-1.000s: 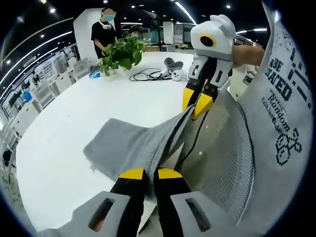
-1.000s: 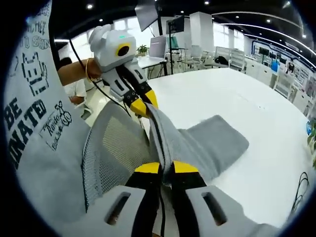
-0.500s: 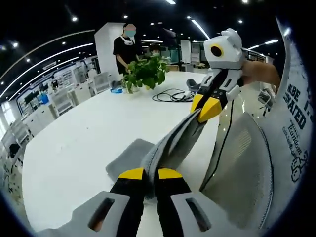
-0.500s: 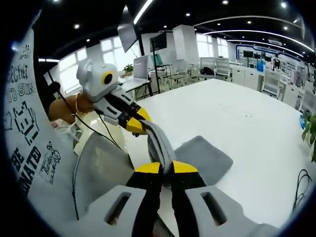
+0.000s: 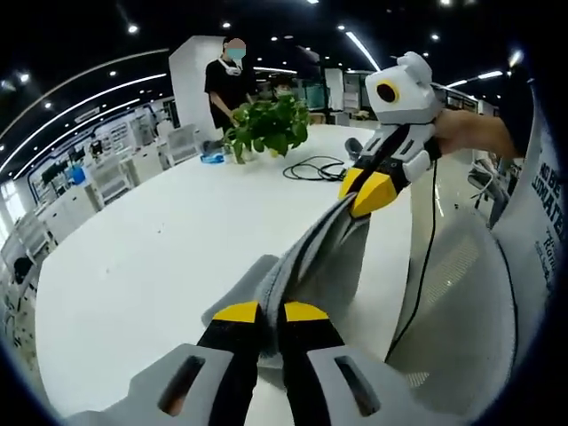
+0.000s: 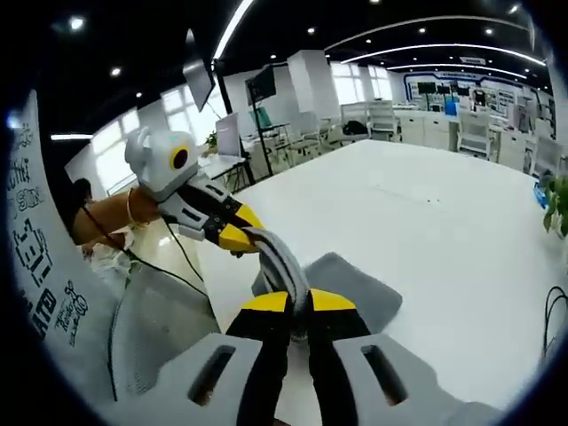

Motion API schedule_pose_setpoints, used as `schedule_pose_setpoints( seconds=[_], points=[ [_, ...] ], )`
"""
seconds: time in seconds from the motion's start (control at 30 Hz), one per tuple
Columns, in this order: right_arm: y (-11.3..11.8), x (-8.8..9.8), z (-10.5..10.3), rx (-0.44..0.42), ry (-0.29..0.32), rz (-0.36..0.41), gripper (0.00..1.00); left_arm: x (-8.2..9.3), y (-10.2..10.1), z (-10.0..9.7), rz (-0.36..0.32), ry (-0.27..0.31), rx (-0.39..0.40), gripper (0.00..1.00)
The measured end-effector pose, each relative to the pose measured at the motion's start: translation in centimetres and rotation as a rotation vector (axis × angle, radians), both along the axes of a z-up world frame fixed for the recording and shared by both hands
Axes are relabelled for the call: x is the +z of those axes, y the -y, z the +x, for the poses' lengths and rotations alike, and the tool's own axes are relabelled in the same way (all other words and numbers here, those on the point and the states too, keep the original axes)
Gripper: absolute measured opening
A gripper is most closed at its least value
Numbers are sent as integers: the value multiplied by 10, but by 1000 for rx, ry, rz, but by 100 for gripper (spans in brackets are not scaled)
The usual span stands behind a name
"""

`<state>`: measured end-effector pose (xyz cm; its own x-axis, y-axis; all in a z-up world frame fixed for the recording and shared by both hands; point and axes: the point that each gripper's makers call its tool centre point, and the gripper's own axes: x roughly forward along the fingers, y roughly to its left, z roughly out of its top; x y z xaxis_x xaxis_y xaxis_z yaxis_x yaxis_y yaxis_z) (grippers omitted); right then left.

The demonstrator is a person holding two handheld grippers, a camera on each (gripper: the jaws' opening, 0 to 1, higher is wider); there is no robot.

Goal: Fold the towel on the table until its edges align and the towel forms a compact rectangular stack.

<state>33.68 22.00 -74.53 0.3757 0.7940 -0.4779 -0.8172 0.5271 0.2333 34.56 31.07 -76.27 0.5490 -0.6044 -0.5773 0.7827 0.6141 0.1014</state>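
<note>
A grey towel (image 5: 312,256) is stretched by one edge between my two grippers, and its lower part rests on the white table (image 5: 151,240). My left gripper (image 5: 263,312) is shut on the near end of that edge. My right gripper (image 5: 366,188), with yellow tips, is shut on the far end, a hand behind it. In the right gripper view, the right gripper (image 6: 299,302) pinches the bunched towel edge (image 6: 280,257), which runs to the left gripper (image 6: 238,238). The rest of the towel (image 6: 359,286) lies flat on the table (image 6: 444,222).
A potted plant (image 5: 268,124), a black cable (image 5: 312,169) and a standing person (image 5: 225,78) are at the table's far end. A grey mesh chair (image 5: 453,293) stands at the near table edge, also in the right gripper view (image 6: 160,324). A printed sleeve (image 5: 548,200) is at right.
Both grippers have carried the held towel edge up and forward from the chair side to above the table. Less of the towel lies spread on the table.
</note>
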Motion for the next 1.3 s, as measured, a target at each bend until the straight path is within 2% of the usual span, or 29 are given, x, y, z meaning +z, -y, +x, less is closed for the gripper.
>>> schedule_pose_setpoints(
  seconds=[0.23, 0.47, 0.53, 0.67, 0.7, 0.83, 0.97, 1.13, 1.3],
  points=[
    [-3, -19, 28, -13, -13, -16, 5, -18, -5, 23, -18, -59, 63, 8],
    [-2, -48, 55, -45, -100, -29, 5, -45, -5, 44, 2, -120, 82, 9],
    [-3, -55, 61, -46, -118, -63, 5, -53, -5, 50, 19, -130, 72, 9],
    [-5, -66, 73, -62, -164, -73, 5, -64, -7, 59, 44, -165, 51, 10],
    [-5, -72, 77, -75, -191, -68, 5, -67, -8, 62, 42, -177, 52, 10],
    [-2, -82, 84, -96, -211, -73, 5, -75, -10, 70, 36, -189, 52, 13],
    [2, -96, 88, -129, -259, -78, 6, -84, -12, 78, 42, -201, 58, 15],
    [4, -111, 94, -151, -299, -84, 6, -94, -15, 85, 1, -244, 84, 15],
    [4, -112, 103, -186, -304, -36, 11, -99, -18, 86, -58, -283, 114, 21]
  ],
)
